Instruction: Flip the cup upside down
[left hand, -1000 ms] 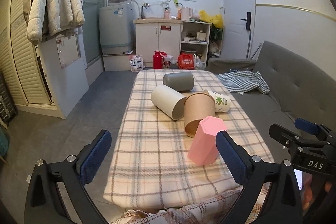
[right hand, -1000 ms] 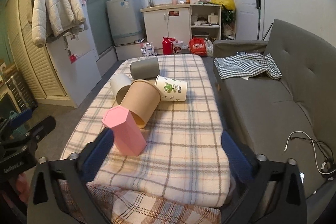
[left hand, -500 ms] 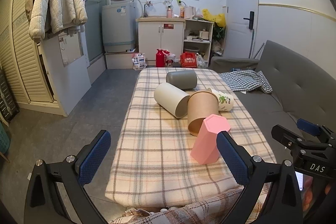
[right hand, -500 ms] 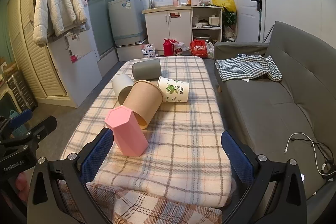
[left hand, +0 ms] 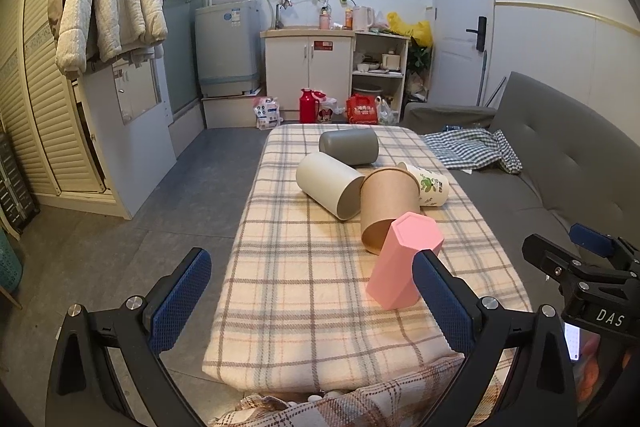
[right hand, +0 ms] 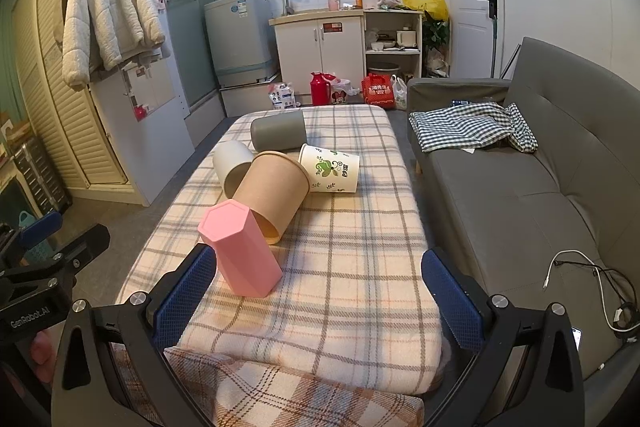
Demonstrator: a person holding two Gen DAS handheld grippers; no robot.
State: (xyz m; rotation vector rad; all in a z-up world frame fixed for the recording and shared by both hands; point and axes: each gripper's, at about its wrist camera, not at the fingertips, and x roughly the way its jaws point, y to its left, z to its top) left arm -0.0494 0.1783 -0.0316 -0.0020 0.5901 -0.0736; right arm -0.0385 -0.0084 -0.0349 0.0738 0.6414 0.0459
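Observation:
Several cups sit on a plaid-covered table (left hand: 304,279). A pink hexagonal cup (left hand: 402,261) (right hand: 240,251) stands closed end up, nearest to me. Behind it a brown paper cup (left hand: 386,207) (right hand: 276,193), a white cup (left hand: 330,185) (right hand: 232,165), a grey cup (left hand: 349,145) (right hand: 279,133) and a white paper cup with green print (left hand: 430,185) (right hand: 331,169) lie on their sides. My left gripper (left hand: 308,303) is open and empty at the table's near edge. My right gripper (right hand: 314,295) is open and empty there too.
A grey sofa (right hand: 540,187) with a checked cloth (right hand: 472,125) runs along the table's right side. A white cable (right hand: 576,275) lies on the sofa. Open floor (left hand: 160,195) lies to the left. Cabinets and a washing machine (left hand: 228,51) stand at the back.
Both grippers have drawn slightly back and up from the table; the cups have not moved and both jaws stay open.

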